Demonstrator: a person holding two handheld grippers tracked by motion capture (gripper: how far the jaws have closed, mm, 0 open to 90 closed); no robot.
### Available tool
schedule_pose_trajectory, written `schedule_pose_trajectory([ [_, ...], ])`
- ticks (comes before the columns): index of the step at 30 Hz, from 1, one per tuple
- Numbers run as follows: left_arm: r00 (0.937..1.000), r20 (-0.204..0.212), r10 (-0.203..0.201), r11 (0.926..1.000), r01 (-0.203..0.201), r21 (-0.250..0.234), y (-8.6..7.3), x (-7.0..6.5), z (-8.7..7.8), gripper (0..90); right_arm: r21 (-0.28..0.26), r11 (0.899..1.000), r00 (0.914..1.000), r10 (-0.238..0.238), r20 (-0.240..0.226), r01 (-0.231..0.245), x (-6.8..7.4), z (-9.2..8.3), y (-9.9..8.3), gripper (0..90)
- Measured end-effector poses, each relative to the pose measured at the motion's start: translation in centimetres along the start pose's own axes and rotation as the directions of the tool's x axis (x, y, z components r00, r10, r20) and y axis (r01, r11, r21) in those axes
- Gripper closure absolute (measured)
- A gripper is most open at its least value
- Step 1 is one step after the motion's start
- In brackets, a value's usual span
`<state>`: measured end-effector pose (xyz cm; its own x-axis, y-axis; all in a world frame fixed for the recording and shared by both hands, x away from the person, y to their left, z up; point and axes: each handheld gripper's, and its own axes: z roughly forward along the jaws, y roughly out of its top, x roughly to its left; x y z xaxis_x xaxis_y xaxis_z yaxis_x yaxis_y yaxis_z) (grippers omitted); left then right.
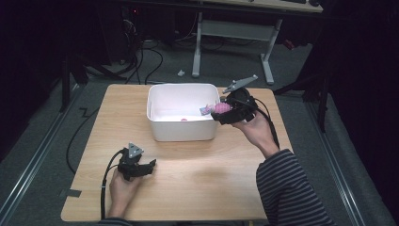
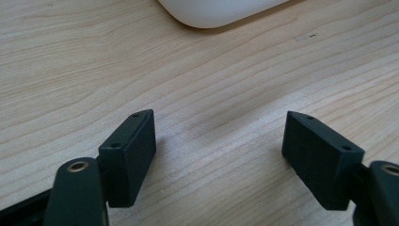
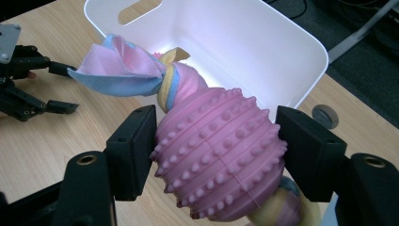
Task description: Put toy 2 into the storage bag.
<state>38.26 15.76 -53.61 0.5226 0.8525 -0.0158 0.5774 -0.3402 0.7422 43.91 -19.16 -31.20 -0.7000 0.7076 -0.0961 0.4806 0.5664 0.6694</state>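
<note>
Dark room, cables on the floor, wooden table (image 1: 188, 183) under it all. High view: left gripper (image 1: 151, 164) resting low on the table, well apart from the white tub (image 1: 181, 125); right gripper (image 1: 217, 114) raised at the tub's right rim, clamping a pink toy (image 1: 221, 108).

Left gripper view: jaws spread wide, nothing between, tub corner (image 2: 221, 10) ahead.

Right gripper view: pads pressed on both sides of the knobbly toy (image 3: 219, 155), cloth tail (image 3: 120, 68) pointing ahead toward the tub (image 3: 263, 42). Carrying step, probably; next likely calls for moving over the tub's opening, then loosening the grip.

text: none legible | labels, brands, numbers, signs: none to be read on any surface in the three views
</note>
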Motion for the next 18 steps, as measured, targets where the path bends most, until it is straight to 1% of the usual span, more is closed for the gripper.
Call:
schedule_pose_trajectory([
  [4, 1.0000, 0.000, 0.000, 1.0000, 0.000, 0.000, 0.0, 0.0, 0.0, 26.7, 0.011, 1.000, 0.9998, -0.019, 0.005, 0.019, 0.0, 0.6, 1.0, 32.2],
  [7, 1.0000, -0.001, 0.001, 1.0000, -0.001, 0.001, 0.0, 0.0, 0.0, 26.6, 0.042, 0.999, 0.9995, -0.022, 0.024, 0.021, -0.4, 1.5, 1.9, 32.2],
  [11, 1.0000, -0.001, 0.001, 1.0000, -0.001, 0.001, 0.0, 0.0, 0.0, 26.6, 0.055, 0.998, 0.9994, -0.020, 0.029, 0.018, -0.7, 2.4, 3.0, 32.2],
  [16, 1.0000, -0.001, 0.003, 1.0000, -0.003, 0.002, 0.0, 0.0, 0.0, 26.6, 0.063, 0.998, 0.9993, -0.028, 0.023, 0.026, -0.7, 3.4, 4.1, 32.2],
  [18, 1.0000, -0.001, 0.003, 1.0000, -0.003, 0.002, 0.0, 0.0, 0.0, 26.6, 0.066, 0.998, 0.9995, -0.024, 0.020, 0.022, -0.7, 3.7, 4.3, 32.2],
])
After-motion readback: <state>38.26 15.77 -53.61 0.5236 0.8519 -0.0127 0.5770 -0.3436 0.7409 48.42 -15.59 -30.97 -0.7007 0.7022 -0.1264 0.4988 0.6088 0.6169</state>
